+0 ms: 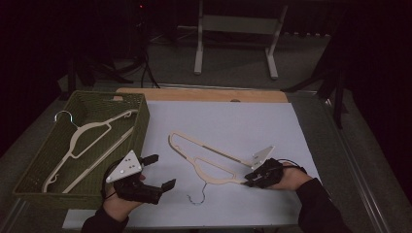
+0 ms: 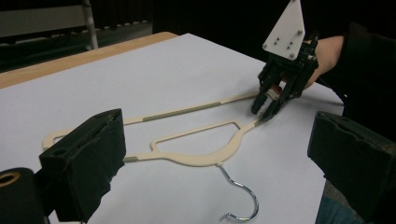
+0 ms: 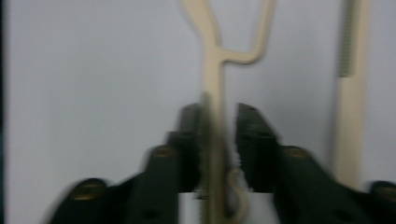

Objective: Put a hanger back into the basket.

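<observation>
A cream plastic hanger [image 1: 221, 177] with a metal hook [image 1: 197, 196] lies flat on the white sheet [image 1: 233, 121]. My right gripper [image 1: 250, 178] is down on the sheet at the hanger's right end. In the right gripper view its jaws [image 3: 219, 116] straddle the thin arm of the hanger [image 3: 212, 70], with a small gap showing at one pad, so it is open. The left gripper view shows the right gripper [image 2: 264, 112] with its tips at the hanger [image 2: 201, 160]. My left gripper [image 1: 155, 172] hovers wide open left of the hook, with nothing between its fingers.
A green basket [image 1: 141, 126] stands at the left edge and holds a second cream hanger [image 1: 82, 141]. A wooden table edge [image 1: 204, 94] shows behind the sheet. A white stand's legs [image 1: 198, 58] rise on the floor beyond.
</observation>
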A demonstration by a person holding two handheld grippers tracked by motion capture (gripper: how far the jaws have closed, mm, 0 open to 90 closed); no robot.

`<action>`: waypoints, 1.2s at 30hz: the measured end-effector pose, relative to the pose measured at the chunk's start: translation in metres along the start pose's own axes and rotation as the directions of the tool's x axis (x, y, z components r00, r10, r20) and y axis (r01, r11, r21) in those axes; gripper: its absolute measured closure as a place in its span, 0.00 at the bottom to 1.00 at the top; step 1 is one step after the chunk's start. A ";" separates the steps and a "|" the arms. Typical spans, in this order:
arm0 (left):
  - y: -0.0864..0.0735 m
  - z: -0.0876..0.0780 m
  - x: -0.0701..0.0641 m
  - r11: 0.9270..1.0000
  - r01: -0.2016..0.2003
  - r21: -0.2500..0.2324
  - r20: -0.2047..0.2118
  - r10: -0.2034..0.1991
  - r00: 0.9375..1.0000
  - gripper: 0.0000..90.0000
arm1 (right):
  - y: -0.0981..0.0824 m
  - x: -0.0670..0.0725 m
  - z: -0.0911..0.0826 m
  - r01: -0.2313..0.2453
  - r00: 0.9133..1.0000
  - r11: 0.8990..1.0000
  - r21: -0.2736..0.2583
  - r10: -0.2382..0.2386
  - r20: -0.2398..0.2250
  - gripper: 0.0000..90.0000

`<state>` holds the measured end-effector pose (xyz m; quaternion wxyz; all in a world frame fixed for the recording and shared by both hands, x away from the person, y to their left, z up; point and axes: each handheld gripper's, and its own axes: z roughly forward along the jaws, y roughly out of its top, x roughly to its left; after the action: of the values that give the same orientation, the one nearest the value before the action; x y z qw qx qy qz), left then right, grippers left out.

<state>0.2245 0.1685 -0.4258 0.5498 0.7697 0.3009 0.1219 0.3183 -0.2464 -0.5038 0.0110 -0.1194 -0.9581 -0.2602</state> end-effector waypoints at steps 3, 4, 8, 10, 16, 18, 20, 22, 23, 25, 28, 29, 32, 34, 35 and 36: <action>0.000 0.000 0.000 1.000 -0.001 0.002 -0.002 0.001 1.000 0.06 | 0.006 0.006 -0.001 0.001 0.999 1.000 0.024 -0.002 0.037 0.64; 0.000 0.000 0.000 1.000 -0.001 0.002 -0.001 0.001 1.000 0.06 | 0.009 0.009 -0.001 0.001 0.999 0.999 0.051 -0.004 0.046 0.65; 0.000 0.001 -0.001 1.000 -0.006 0.009 0.001 0.006 1.000 0.06 | 0.023 0.020 0.000 0.047 0.997 0.987 0.156 -0.055 0.046 0.63; 0.000 0.002 -0.001 1.000 -0.006 0.009 0.005 0.006 1.000 0.06 | 0.029 0.021 -0.001 0.058 0.996 0.981 0.185 -0.070 0.058 0.62; -0.001 0.002 -0.001 1.000 -0.004 0.011 0.005 0.004 1.000 0.06 | 0.036 0.012 0.002 0.064 0.997 0.967 0.246 -0.072 0.025 0.66; -0.001 0.002 0.000 1.000 -0.002 0.009 0.005 0.002 1.000 0.06 | 0.040 0.011 0.005 0.072 0.997 0.958 0.279 -0.079 0.016 0.68; 0.000 0.002 0.000 1.000 -0.004 0.009 0.006 0.004 1.000 0.06 | 0.042 0.009 0.008 0.075 0.997 0.950 0.303 -0.077 -0.005 0.71; 0.000 0.001 0.000 1.000 -0.005 0.008 0.005 0.005 1.000 0.06 | 0.043 0.008 0.013 0.082 0.997 0.938 0.337 -0.082 -0.013 0.74; -0.001 0.001 0.000 1.000 -0.003 0.008 0.006 0.003 1.000 0.06 | 0.042 0.008 0.015 0.090 0.996 0.933 0.350 -0.090 -0.017 0.74; -0.001 0.001 0.001 1.000 -0.002 0.006 0.004 0.002 1.000 0.06 | 0.042 0.006 0.015 0.086 0.996 0.933 0.348 -0.087 -0.013 0.79; -0.001 0.000 0.001 1.000 0.001 0.003 0.004 -0.002 1.000 0.06 | 0.040 0.004 0.015 0.101 0.995 0.937 0.333 -0.102 -0.015 0.86; -0.001 0.000 0.001 1.000 0.001 0.003 0.004 -0.002 1.000 0.06 | 0.040 0.003 0.014 0.110 0.994 0.938 0.328 -0.112 -0.013 0.87; -0.001 0.000 0.001 1.000 -0.003 0.004 0.005 0.003 1.000 0.06 | 0.039 0.003 0.014 0.120 0.992 0.938 0.326 -0.121 -0.017 0.88; -0.001 0.001 0.001 1.000 0.002 0.004 0.005 -0.002 1.000 0.06 | 0.038 0.004 0.014 0.126 0.992 0.939 0.319 -0.129 -0.012 0.88; -0.001 0.001 0.002 1.000 0.001 0.004 0.005 -0.002 1.000 0.06 | 0.037 0.004 0.013 0.139 0.990 0.939 0.314 -0.142 -0.013 0.88; -0.001 0.001 0.002 1.000 0.001 0.004 0.005 -0.002 1.000 0.06 | 0.037 0.004 0.013 0.139 0.990 0.939 0.314 -0.142 -0.013 0.88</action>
<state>0.2260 0.1689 -0.4274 0.5489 0.7709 0.3003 0.1188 0.3233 -0.2073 -0.4963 0.0066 -0.0485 -0.9934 -0.1041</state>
